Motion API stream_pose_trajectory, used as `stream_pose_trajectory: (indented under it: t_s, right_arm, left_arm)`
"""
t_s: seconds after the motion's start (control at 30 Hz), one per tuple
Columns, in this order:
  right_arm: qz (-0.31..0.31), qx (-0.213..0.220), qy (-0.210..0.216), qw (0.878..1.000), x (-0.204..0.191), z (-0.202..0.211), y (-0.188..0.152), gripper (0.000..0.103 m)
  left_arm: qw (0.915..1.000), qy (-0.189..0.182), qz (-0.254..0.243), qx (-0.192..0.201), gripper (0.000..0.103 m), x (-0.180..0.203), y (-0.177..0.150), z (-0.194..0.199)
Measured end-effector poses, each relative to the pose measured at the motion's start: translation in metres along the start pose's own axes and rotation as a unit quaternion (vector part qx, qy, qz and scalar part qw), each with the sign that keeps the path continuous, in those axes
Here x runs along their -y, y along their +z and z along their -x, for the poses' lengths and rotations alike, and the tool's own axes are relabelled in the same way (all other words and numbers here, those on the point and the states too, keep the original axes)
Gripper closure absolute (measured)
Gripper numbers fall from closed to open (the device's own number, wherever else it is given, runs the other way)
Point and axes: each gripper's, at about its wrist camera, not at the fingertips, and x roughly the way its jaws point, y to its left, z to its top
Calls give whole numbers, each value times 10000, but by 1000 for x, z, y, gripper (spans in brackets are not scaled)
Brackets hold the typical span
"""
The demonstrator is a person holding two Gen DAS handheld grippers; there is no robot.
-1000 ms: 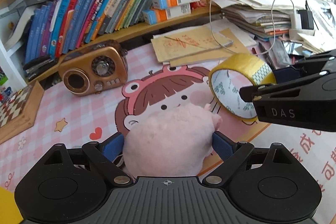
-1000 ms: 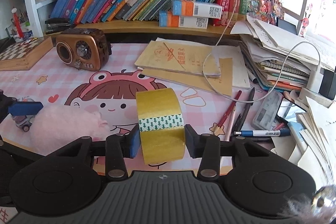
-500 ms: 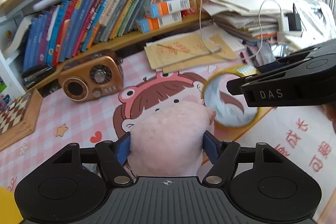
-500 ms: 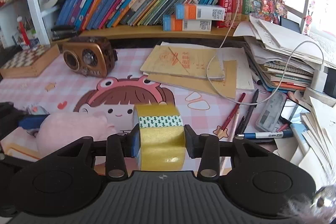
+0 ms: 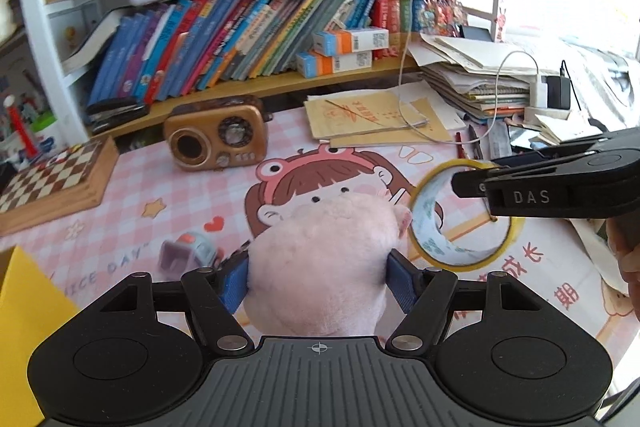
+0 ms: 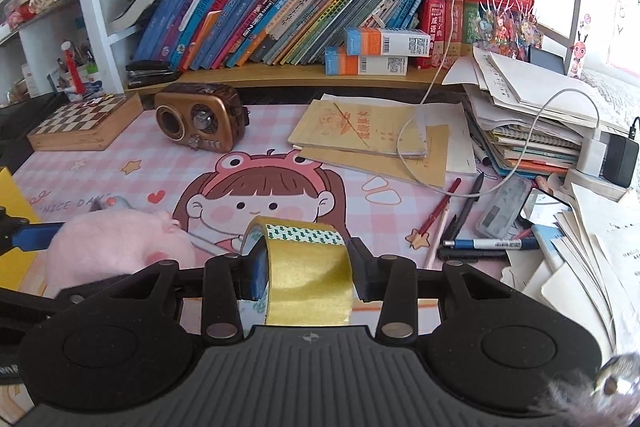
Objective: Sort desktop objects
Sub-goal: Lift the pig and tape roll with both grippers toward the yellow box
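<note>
My left gripper (image 5: pixel 318 281) is shut on a pink plush toy (image 5: pixel 324 259) and holds it above the pink cartoon desk mat (image 5: pixel 132 195). My right gripper (image 6: pixel 306 273) is shut on a yellow tape roll (image 6: pixel 308 275), also held above the mat. In the left wrist view the tape roll (image 5: pixel 460 215) hangs from the right gripper's black fingers (image 5: pixel 560 191) just right of the plush. In the right wrist view the plush (image 6: pixel 116 247) sits at the lower left. A small grey and orange toy (image 5: pixel 188 253) lies on the mat left of the plush.
A brown retro radio (image 6: pixel 198 123) and a wooden chess box (image 6: pixel 86 127) stand at the back left. Yellow notebooks (image 6: pixel 360 135), a white cable, pens (image 6: pixel 460 211) and paper stacks (image 6: pixel 532 131) crowd the right. A bookshelf (image 6: pixel 280 23) runs behind. A yellow container edge (image 5: pixel 24 311) is at the far left.
Both grippers have risen and pulled back from the mat, each keeping its object. The small grey and orange toy has come into view under the plush.
</note>
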Motion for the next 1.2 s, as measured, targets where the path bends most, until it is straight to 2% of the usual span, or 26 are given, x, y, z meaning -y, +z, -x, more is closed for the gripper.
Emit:
stream_pose_trajectory:
  t_s: [0.53, 1.2]
  right_arm:
    - [54, -33, 261, 9996, -33, 66, -39, 66]
    - [143, -136, 316, 9993, -122, 148, -100, 66]
  left_arm:
    - [9975, 26, 653, 252, 33, -14, -44, 82]
    - [9949, -200, 946, 301, 33, -49, -124, 172]
